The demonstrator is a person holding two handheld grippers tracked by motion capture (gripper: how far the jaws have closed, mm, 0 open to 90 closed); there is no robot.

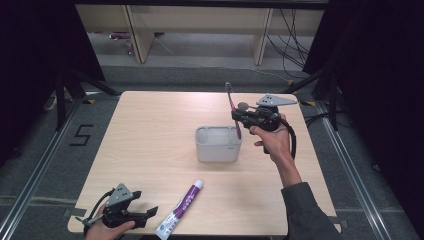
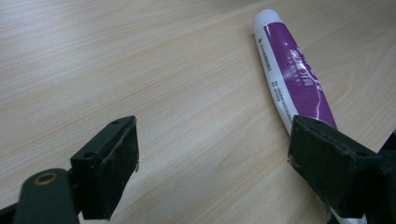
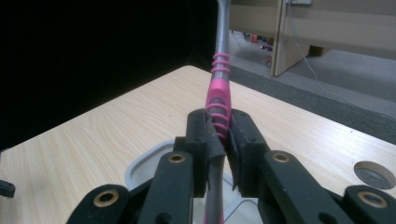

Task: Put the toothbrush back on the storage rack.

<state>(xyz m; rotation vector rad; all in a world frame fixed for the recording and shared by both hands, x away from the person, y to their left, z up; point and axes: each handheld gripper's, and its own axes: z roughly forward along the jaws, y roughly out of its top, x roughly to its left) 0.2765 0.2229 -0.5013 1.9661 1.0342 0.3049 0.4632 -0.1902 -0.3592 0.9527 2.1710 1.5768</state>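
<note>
— Right tool (image 1: 237, 116)?
— Mine is clenched on the pink-and-grey toothbrush (image 1: 232, 107), held upright, its lower end inside the grey holder (image 1: 218, 150) mid-desk (image 1: 145, 130).
— Left tool (image 1: 150, 212)?
— Released, resting at the desk's near edge, just beside the purple toothpaste tube (image 1: 182, 207).

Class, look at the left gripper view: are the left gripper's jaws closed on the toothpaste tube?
No: the left gripper has its jaws wide apart over bare table, and the toothpaste tube lies beside one jaw, not clamped.
</note>
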